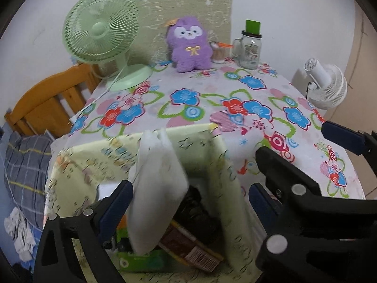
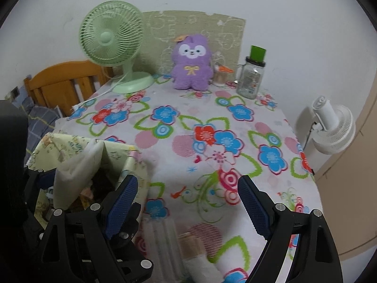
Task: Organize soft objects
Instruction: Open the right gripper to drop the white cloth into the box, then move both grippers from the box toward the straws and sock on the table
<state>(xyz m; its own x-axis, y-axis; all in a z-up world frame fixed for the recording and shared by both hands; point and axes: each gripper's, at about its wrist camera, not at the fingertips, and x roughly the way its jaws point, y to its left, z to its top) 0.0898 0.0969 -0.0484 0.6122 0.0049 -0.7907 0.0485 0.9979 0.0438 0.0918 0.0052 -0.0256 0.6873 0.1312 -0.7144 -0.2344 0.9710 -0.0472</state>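
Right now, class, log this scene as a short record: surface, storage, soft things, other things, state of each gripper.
Surface: table with floral cloth
Storage: yellow fabric box, white pad sticking out
Soft toy: purple plush, upright at back
Other: green fan, glass jar
Left gripper: open, around pad
Right gripper: open, empty

Plush toy (image 1: 189, 44) sits at the table's (image 1: 212, 115) back, between fan (image 1: 101, 28) and jar (image 1: 249, 49) (box (image 1: 219, 165) apparently nearest).
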